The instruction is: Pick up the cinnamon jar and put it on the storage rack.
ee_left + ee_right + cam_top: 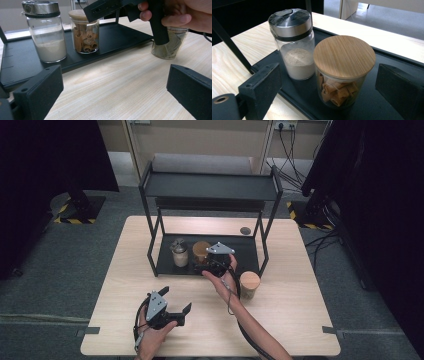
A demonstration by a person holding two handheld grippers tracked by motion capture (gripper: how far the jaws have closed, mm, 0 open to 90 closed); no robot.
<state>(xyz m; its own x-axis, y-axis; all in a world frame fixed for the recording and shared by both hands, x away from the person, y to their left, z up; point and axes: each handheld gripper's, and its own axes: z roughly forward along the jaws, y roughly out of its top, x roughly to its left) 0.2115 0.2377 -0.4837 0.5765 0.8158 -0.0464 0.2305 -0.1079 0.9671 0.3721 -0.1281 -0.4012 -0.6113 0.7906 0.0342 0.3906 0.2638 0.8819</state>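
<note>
Hovering my right tongs (209,265) apart over the cinnamon jar (342,75) on the rack's lower shelf (247,249), clear for release; left tongs (176,301) wait apart above the bench (290,310).

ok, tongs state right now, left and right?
Left tongs: open, empty, over the table.
Right tongs: open, pads clear of the wooden-lid jar between them.

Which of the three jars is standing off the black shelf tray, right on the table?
The leaf-filled jar with the wooden lid, right of the rack. The powder jar and the cinnamon-stick jar stand on the rack's bottom tray.
</note>
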